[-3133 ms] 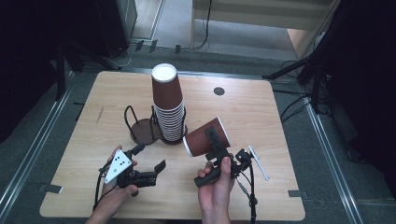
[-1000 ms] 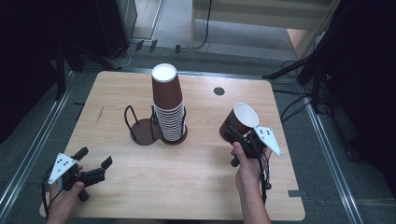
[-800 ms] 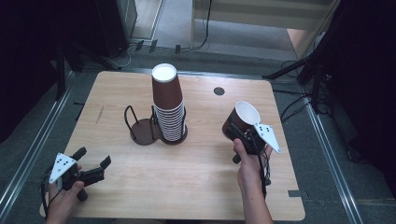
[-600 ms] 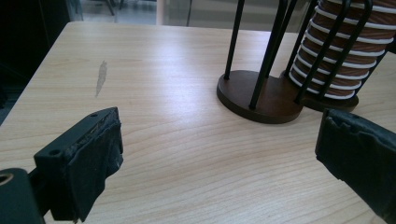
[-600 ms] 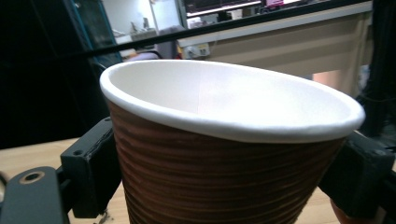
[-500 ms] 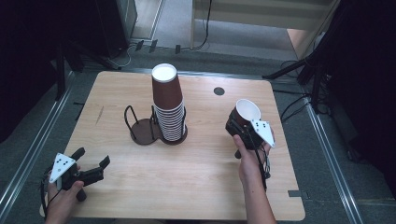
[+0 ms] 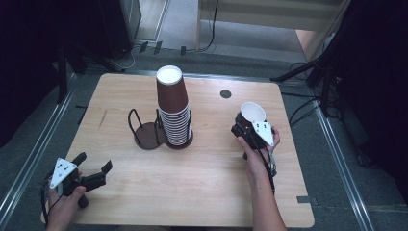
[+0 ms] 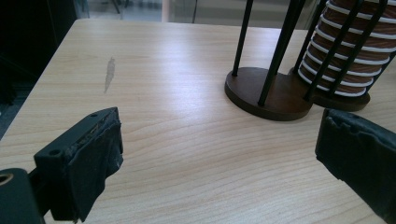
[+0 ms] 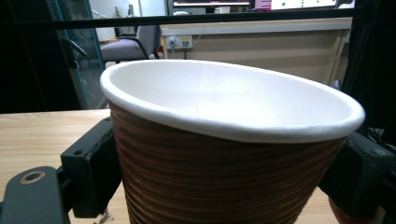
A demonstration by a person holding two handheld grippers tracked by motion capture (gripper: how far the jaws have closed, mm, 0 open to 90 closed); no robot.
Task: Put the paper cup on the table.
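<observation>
Cup placement is your job right now: the brown ribbed paper cup sits mouth-up between the jaws of your right gripper, over the right side of the table, well apart from the rack. In the right gripper view the two black jaws press against the cup's ribbed sides below its white rim, so the grip is closed on it, and the cup leans a little, its mouth tipped away from you. I judge you are setting it down on the bare wood, so level your wrist first, since a tilted base would land on one edge and could rock over when you let go. Lower gently until the base sits flat, then spread the jaws evenly, because the thin wall may cling to one pad and get dragged. Pull back straight along the jaws rather than upward. Your left gripper rests near the table's front left corner with its jaws standing wide apart and nothing between them; keep it there, clear of the work. As for containers, the held cup's white inside looks empty. The wire cup rack has two round bays: the right one carries a tall stack of upturned cups, bottoms up, and the left bay holds nothing.
</observation>
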